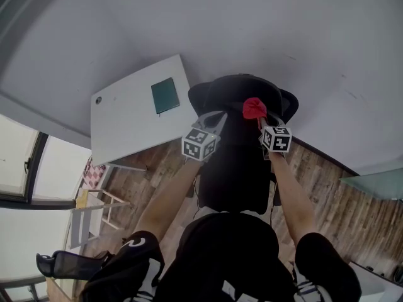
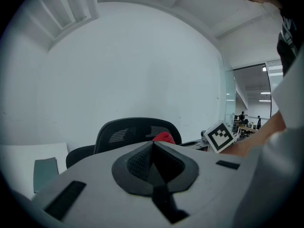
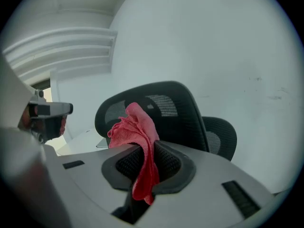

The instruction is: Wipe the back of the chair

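Your right tongs (image 3: 148,151) pinch a crumpled red cloth (image 3: 134,127) near the black mesh chair back (image 3: 173,109). Your left tongs (image 2: 153,151) are clenched, empty.

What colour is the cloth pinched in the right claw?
Red: the crumpled red fabric cloth shows best in the right gripper view, clamped in the right claw.

My head cam looks steeply down on the chair (image 1: 234,162) from right above. Both gripper views sit low behind their own jaws, facing its backrest (image 2: 128,133) (image 3: 171,110) close up. All three share it.
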{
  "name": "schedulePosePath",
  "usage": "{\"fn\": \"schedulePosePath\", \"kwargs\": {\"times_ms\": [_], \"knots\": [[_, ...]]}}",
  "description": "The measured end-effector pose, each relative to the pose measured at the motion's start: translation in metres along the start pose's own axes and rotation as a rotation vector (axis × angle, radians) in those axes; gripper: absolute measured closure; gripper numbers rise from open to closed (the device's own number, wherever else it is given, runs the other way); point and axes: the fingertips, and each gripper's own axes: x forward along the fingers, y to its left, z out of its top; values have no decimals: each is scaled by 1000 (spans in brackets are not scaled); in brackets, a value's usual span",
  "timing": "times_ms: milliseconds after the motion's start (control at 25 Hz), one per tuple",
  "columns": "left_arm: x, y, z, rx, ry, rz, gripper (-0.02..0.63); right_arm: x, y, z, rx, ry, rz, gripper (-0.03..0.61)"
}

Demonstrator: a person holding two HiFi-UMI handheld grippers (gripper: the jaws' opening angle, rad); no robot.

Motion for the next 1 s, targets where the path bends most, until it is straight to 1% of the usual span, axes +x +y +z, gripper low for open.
{"fn": "schedulePosePath", "kwargs": {"times_ms": [240,320,400,600,840,1000], "knots": [[5,-15,8,7,-13,-15,589,-29,-6,58,16,-131,0,511],[6,-19,12,9,-23,-20,589,-35,-11,70,11,-155,-6,511],[7,-23,15,12,-27,-25,589,-39,-17,75,11,-161,-18,511],[9,-33,17,24,-27,-32,589,-37,-37,60,22,-122,-48,511],[7,-37,20,33,-28,-20,589,-35,-42,36,-8,-78,-40,511],[5,-38,19,38,-21,-3,589,-32,-47,13,-11,-24,-41,511]]}}
